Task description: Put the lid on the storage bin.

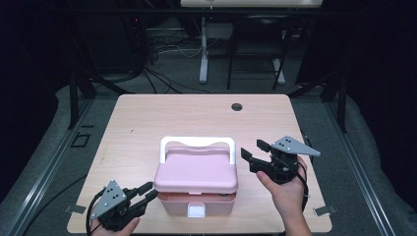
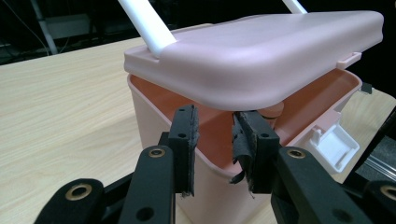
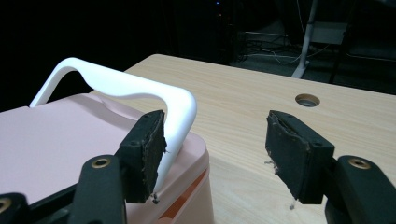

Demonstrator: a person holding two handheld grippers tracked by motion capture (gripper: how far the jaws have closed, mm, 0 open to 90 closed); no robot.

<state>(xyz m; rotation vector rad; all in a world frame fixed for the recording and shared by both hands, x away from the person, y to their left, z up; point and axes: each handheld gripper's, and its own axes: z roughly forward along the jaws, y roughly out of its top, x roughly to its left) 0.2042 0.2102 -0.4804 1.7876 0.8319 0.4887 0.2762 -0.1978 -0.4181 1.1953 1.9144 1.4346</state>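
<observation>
**Pink box ajar on the pale table, a gripper at each side**

Dark all round — black frame posts, trailing cables on the floor and the legs of another desk behind. In the middle of it sits a pale wood-grain table [image 1: 147, 123] with a round cable hole [image 1: 237, 106] near its far edge.

Toward the near edge of the table stands a pink plastic box [image 1: 196, 199], by far the biggest thing on it. Its lid [image 1: 195, 172] is not seated: from the left gripper view the lid [image 2: 261, 51] hovers tilted above the rim with a clear gap, and the salmon-coloured inside walls show through it. What lies deep in the box I cannot tell; something rounded and pinkish sits just under the lid, behind the pads. A white handle [image 1: 196, 143] arches over the lid's far side, and a white latch [image 1: 196, 211] hangs at the front. No brand, label or writing can be read anywhere on it.

The left gripper [image 1: 148, 191], held in a hand [image 1: 115, 227] at the near left corner, points at the box's left side; its jaws are spread a little, and its frayed pads [image 2: 189, 135] stand at the box's rim, under the raised lid, whether touching it is unclear.

The right gripper [image 1: 253, 150], held in a hand [image 1: 285, 189], sits just right of the box — jaws wide apart, one pad [image 3: 149, 140] just beside the handle's corner [image 3: 182, 112], gripping nothing.
</observation>
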